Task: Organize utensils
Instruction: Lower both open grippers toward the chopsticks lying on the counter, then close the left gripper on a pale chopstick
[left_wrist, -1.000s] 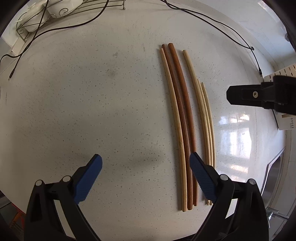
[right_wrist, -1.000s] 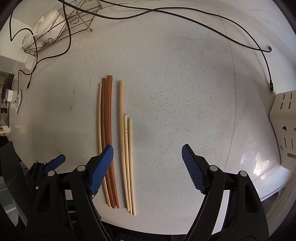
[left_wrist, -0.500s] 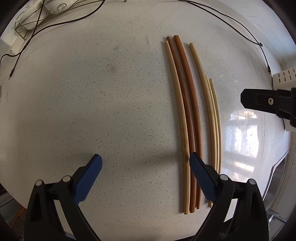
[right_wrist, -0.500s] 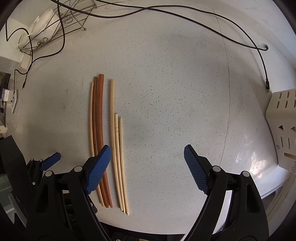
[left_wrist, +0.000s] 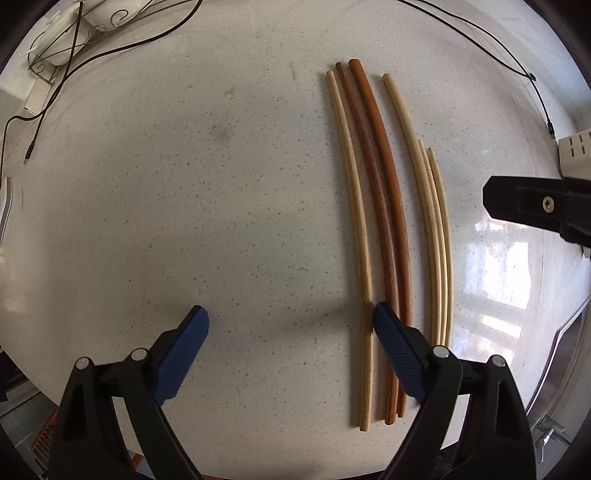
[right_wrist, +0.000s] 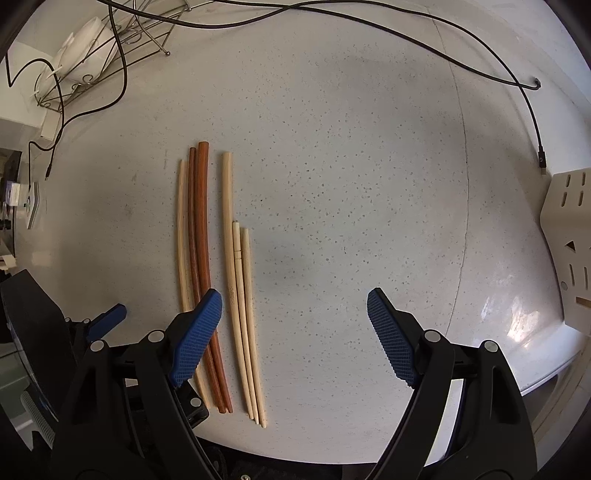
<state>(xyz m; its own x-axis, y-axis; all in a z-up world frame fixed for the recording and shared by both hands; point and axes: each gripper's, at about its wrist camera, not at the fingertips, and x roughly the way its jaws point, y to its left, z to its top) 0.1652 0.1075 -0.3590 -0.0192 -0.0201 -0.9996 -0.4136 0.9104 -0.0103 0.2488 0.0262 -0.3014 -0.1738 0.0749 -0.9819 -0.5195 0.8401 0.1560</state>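
Observation:
Several chopsticks lie side by side on the speckled white counter (left_wrist: 184, 184). A long pale chopstick (left_wrist: 356, 221) is leftmost, beside two dark brown chopsticks (left_wrist: 388, 206); further right lie one long pale stick and two shorter pale chopsticks (left_wrist: 439, 240). My left gripper (left_wrist: 291, 321) points down at the counter; its jaws are closing, with the leftmost pale chopstick just inside its right fingertip (left_wrist: 388, 325) and no pad pressing on it. In the right wrist view the same chopsticks (right_wrist: 201, 240) lie left of centre. My right gripper (right_wrist: 295, 306) hangs open over the three pale sticks and bare counter.
A wire rack (right_wrist: 92, 59) with white dishes stands at the far left, black cables (right_wrist: 332, 22) trailing across the back. A cream slotted holder (right_wrist: 569, 229) sits at the right edge. The counter's front edge (right_wrist: 332, 454) runs just below the chopstick tips.
The left gripper shifted so the chopsticks moved left in its view, and its right fingertip now covers the brown pair. Its jaws narrowed slightly. The right gripper barely moved.

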